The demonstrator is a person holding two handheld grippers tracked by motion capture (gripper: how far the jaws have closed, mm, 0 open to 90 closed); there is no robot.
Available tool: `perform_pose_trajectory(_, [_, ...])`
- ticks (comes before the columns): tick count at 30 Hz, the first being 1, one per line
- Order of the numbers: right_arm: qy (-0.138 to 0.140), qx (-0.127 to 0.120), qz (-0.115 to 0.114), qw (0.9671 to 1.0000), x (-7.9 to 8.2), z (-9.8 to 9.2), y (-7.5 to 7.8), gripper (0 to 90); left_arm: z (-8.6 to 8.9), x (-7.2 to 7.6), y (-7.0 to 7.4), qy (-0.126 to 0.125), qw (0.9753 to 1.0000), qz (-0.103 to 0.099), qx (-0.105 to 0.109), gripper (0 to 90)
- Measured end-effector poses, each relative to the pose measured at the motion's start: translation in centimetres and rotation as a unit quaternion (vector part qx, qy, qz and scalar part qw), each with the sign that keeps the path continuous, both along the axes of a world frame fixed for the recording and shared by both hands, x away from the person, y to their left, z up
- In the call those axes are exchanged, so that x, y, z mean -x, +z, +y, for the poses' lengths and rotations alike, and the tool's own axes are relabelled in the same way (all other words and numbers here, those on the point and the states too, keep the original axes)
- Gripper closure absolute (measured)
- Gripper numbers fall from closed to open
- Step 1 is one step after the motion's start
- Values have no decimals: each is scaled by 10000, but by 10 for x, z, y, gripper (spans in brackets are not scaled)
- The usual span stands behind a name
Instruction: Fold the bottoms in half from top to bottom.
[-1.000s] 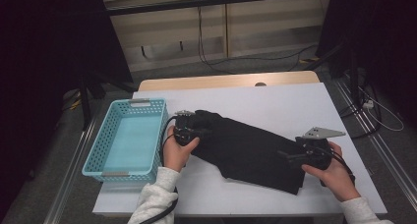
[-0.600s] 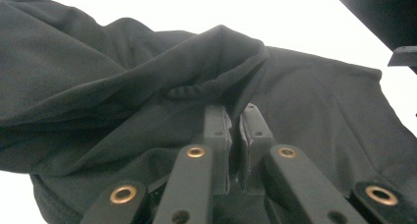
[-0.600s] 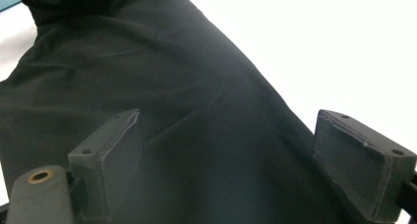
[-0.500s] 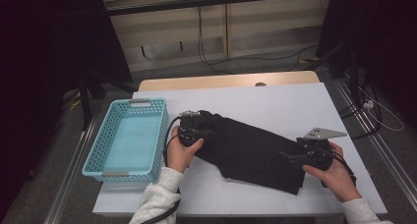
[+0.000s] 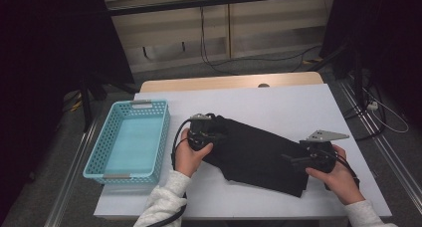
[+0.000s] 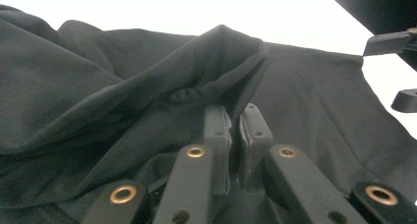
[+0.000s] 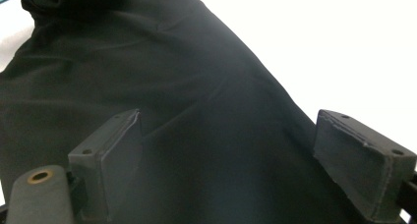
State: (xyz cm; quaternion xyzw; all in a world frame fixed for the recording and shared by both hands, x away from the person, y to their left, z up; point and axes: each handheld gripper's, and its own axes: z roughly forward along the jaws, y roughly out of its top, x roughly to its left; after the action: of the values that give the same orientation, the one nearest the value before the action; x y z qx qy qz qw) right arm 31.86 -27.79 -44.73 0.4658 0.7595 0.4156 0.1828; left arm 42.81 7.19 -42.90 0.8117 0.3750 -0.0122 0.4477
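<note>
Looking down from the high view, the black garment [image 5: 259,155] lies on the white counter [image 5: 278,105] with its long axis running from upper left to lower right. The left gripper [image 5: 203,132] sits at the upper-left end of the cloth, the right gripper [image 5: 311,160] at the lower-right end, so each hand is nearest its own end. The blue basket [image 5: 130,140] stands just beside the left hand, at the counter's left edge. Bare counter lies beyond the cloth, toward the far edge and to the right; that is the room available for carrying an end across.

The left gripper view shows its fingers [image 6: 216,135] drawn narrow and pinching a raised fold of the black garment [image 6: 123,91]; the cloth rises into a ridge just ahead of the tips. The other gripper's tips show at the far right.

The right gripper view shows its fingers [image 7: 110,153] spread wide, gripping nothing, with the flat black garment [image 7: 196,111] lying between and beneath them. Bright counter lies just beyond the cloth's right-hand edge.
</note>
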Motion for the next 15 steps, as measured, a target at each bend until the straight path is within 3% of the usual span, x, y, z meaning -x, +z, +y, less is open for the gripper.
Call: perform_pose_trajectory(15, [-39,11,-14,10000,1,-1,-1,114,-12,6,0,-245,9997,-43,-24,843])
